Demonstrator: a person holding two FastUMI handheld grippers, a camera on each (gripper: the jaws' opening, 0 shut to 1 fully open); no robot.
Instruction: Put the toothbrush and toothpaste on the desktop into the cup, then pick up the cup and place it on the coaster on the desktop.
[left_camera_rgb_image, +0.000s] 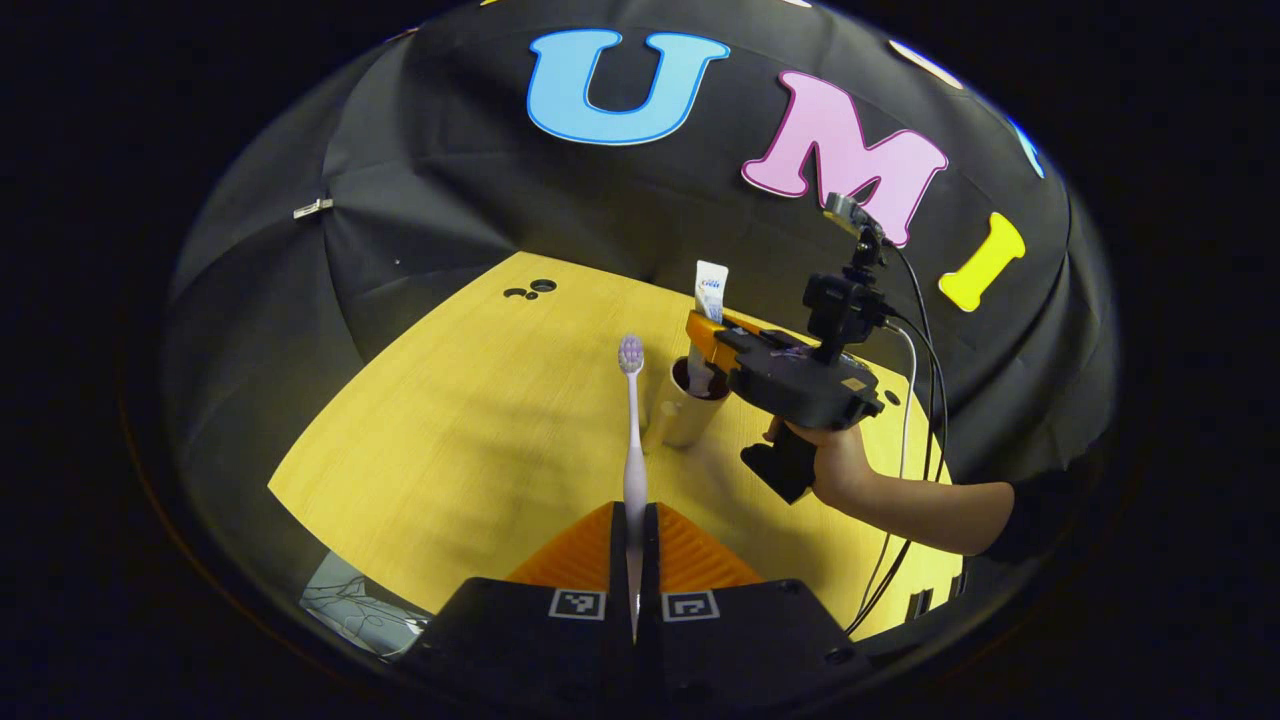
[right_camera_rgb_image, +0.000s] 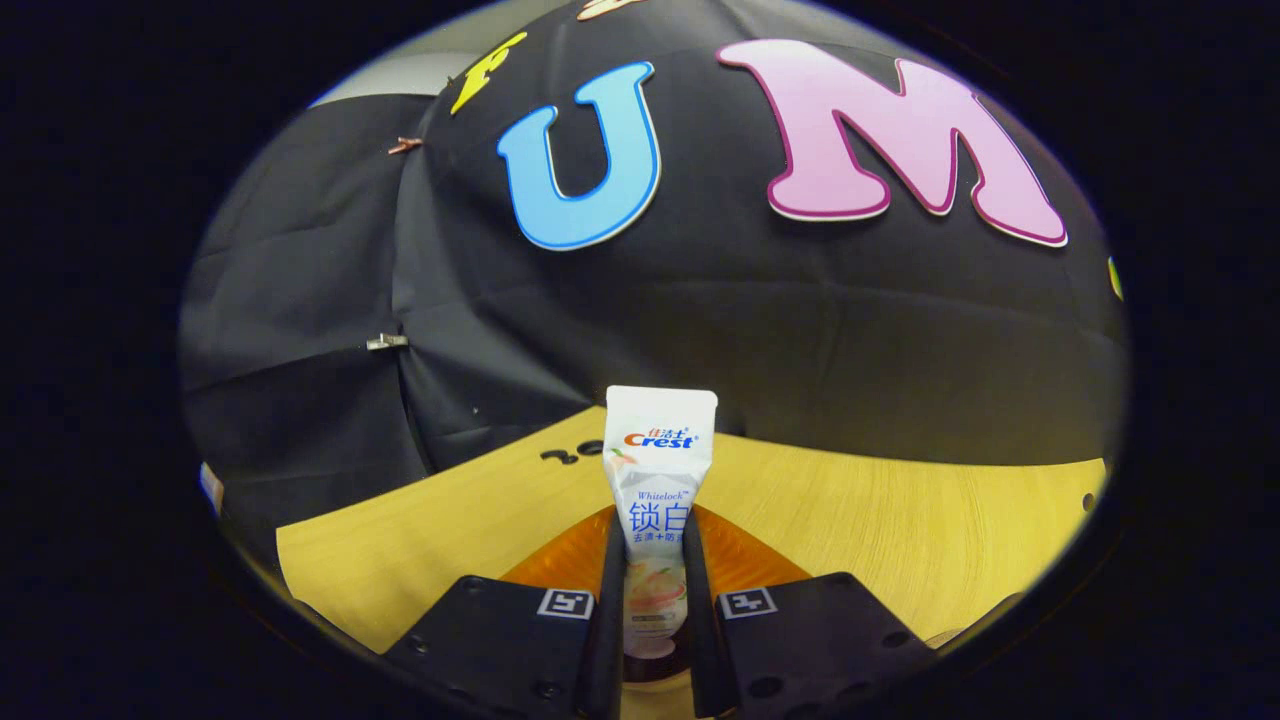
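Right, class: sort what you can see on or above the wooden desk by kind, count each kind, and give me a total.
Handheld two-finger grippers: 2, left gripper, right gripper
White toothbrush with purple bristles: 1, clamped in the left gripper
White toothpaste tube: 1, clamped in the right gripper, over the cup
Beige cylindrical cup: 1, standing on the desk
Total: 5

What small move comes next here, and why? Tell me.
Probably open the right gripper and let go: its fingers pinch the toothpaste, which in the left gripper view already stands with its lower end inside the cup. The left gripper holds the toothbrush short of the cup, so that can follow.
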